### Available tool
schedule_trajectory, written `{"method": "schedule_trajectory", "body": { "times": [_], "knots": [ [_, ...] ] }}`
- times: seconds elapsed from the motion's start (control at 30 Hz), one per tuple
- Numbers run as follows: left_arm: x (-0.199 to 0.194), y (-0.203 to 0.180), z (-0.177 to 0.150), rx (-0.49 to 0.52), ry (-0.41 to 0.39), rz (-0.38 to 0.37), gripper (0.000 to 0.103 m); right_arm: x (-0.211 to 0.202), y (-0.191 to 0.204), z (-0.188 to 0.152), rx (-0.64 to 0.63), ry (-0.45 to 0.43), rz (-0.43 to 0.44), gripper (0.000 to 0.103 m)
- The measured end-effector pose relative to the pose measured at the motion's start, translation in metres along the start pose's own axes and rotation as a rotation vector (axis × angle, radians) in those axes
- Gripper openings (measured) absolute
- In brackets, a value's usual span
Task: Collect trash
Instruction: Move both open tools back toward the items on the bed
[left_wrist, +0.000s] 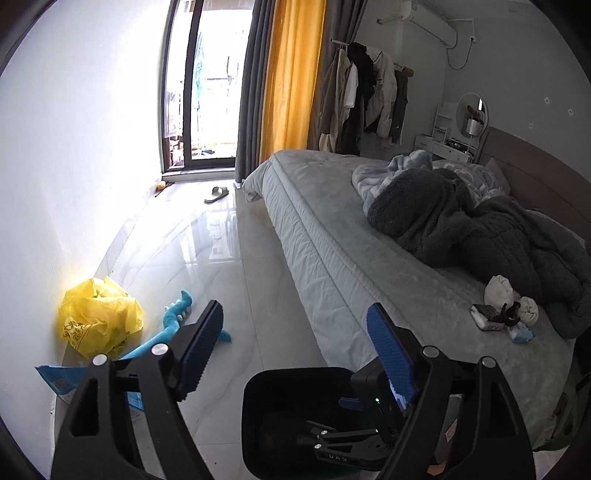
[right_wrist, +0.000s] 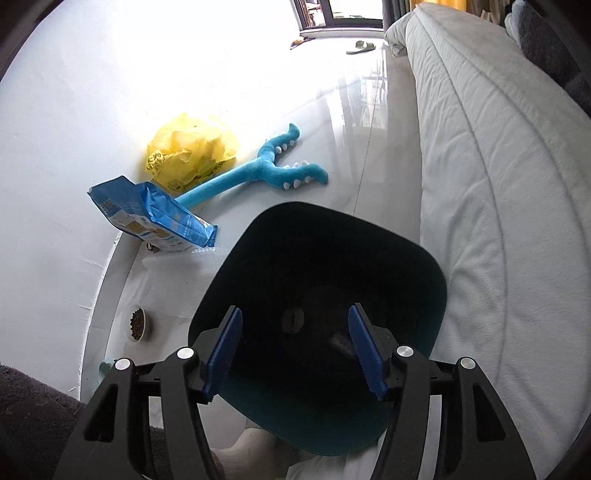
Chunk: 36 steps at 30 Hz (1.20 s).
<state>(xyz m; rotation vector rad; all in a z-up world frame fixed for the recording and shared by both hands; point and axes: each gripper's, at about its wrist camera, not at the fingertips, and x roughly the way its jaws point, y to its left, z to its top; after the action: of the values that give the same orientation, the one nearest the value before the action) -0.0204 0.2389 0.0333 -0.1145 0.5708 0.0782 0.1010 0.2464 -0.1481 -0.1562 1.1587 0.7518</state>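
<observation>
Below, a dark bin (right_wrist: 317, 295) is seen standing on the pale tiled floor (right_wrist: 354, 122) just beside the bed (right_wrist: 498, 184), its open mouth facing up toward the right gripper (right_wrist: 295, 343), which is held over it with the jaws apart and nothing between them. 2 dark shapes can be made out at the bottom of the bin, too dim to identify. The left gripper (left_wrist: 295, 347) is likewise held with its jaws apart and empty, higher up, pointing along the room; the bin (left_wrist: 280, 417) and the body of the right gripper are caught beneath it. Against the white wall, a crumpled yellow plastic bag (right_wrist: 192, 151) is found on the floor, touching a blue plush toy (right_wrist: 258, 170) with white spikes. A blue printed packet (right_wrist: 155, 218) lies tilted just in front of the bag, and a small bowl of brown pellets (right_wrist: 137, 324) is placed nearer along the wall. On the bed, a small cluster of items (left_wrist: 506, 306), white balled pieces among them, is seen beside a dark blanket (left_wrist: 498, 236). A slipper (left_wrist: 217, 193) is left on the floor near the glass door (left_wrist: 207, 85).
</observation>
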Motion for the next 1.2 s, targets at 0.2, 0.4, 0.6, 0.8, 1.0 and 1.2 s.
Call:
{"method": "schedule_trajectory", "body": {
  "times": [0.2,0.4,0.6,0.8,1.0,1.2],
  "knots": [
    [-0.002,-0.025,0.010,-0.010,-0.020,-0.041,0.090,-0.061,-0.016,-0.001,-0.010,-0.129,-0.019,0.067],
    [-0.002,-0.059,0.015,0.040,-0.035,-0.054,0.091,-0.117,-0.051,-0.012,0.009,-0.250,-0.057,0.070],
    [0.005,-0.091,0.016,0.067,-0.017,-0.090,0.091,-0.161,-0.084,-0.021,0.036,-0.325,-0.097,0.071],
    [0.014,-0.114,0.017,0.029,-0.011,-0.173,0.092,-0.193,-0.111,-0.034,0.045,-0.375,-0.159,0.072],
    [0.027,-0.139,0.018,0.074,-0.014,-0.206,0.093,-0.220,-0.151,-0.047,0.099,-0.408,-0.217,0.072],
    [0.057,-0.169,0.006,0.166,0.021,-0.270,0.094,-0.242,-0.193,-0.060,0.187,-0.438,-0.269,0.074]
  ]
}}
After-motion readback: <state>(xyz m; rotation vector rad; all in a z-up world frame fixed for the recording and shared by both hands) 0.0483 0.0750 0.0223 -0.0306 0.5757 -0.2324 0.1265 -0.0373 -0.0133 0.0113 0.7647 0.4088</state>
